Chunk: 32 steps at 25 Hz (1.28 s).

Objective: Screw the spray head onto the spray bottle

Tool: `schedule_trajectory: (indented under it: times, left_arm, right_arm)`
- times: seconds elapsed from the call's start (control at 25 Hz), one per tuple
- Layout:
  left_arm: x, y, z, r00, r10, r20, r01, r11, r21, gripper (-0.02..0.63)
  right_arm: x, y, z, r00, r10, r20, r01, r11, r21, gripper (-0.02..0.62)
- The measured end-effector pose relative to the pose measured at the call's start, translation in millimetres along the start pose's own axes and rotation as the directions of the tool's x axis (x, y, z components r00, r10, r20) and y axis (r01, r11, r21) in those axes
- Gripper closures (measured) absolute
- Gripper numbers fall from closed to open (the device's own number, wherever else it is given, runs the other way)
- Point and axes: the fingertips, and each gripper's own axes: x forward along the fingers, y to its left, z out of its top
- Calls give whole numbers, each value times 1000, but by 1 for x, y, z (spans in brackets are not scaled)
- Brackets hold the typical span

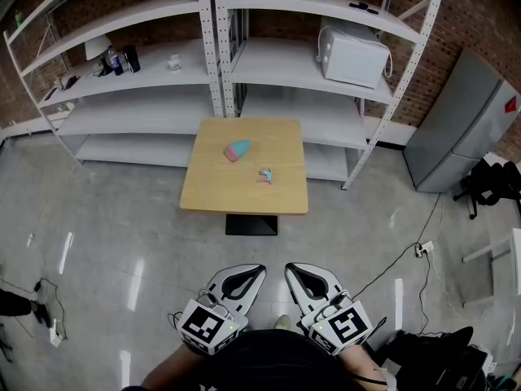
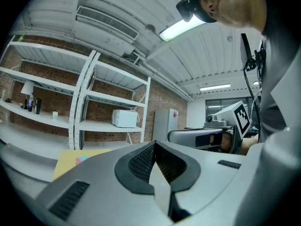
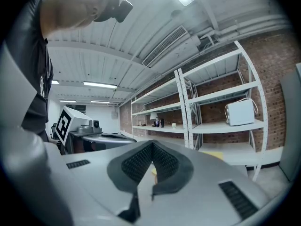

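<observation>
Finds bottle [image 1: 238, 150] lying sideways on table [image 1: 244, 198], long axis left-right, blue end pointing right. Finds head [image 1: 265, 175] near it. Notes left gripper [image 1: 254, 272] and right gripper [image 1: 295, 272] closed, empty, well apart from table.

Test-lab or workshop space, bare brick wall [image 1: 468, 15], white slotted-steel shelving [image 1: 277, 59], polished concrete floor [image 1: 106, 218], socket block with trailing cable [image 1: 422, 248], grey metal cabinet [image 1: 460, 125], ceiling strip light [image 2: 181, 27], one small wooden table [image 1: 244, 187] standing mid-floor.

No lettering is legible; the red sticker [image 1: 510, 104] on the grey cabinet [image 1: 460, 133] is too small.
</observation>
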Motion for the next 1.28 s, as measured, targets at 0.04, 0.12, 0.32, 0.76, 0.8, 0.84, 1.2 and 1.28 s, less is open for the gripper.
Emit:
schedule_trajectory:
  times: [0.04,0.12,0.32,0.76,0.8,0.84,1.2,1.28]
  left_arm:
    - [0,-1,-1,1000,2,-2,-2,1000,-2,601]
    - [1,-2,-2,1000,9,-8,-9,1000,-6,601]
    - [11,-6,-7,999,28,-20,-28,1000,-14,601]
    - [57,-25,-23,994,90,-64,-92,995,-30,601]
    - [60,-26,-25,993,94,-71,-96,995,-29,601]
    - [64,-25,-26,992,97,-74,-100,995,-28,601]
    - [101,21,-26,991,100,-84,-103,994,-34,601]
    - [111,46,-28,992,93,-83,-97,994,-45,601]
  right_arm:
    - [-1,0,-1,1000,1,-1,-1,1000,2,595]
    - [-3,-1,-1,1000,3,-1,-3,1000,5,595]
    - [-10,-11,-5,1000,10,4,-10,1000,5,595]
    - [-30,-60,-22,998,62,-9,-62,997,38,595]
    - [-31,-63,-25,998,69,-10,-68,997,45,595]
    - [-30,-66,-27,997,74,-11,-74,996,51,595]
    - [14,-104,-30,997,79,-25,-77,994,74,595]
    - [37,-114,-31,997,72,-37,-69,995,76,595]
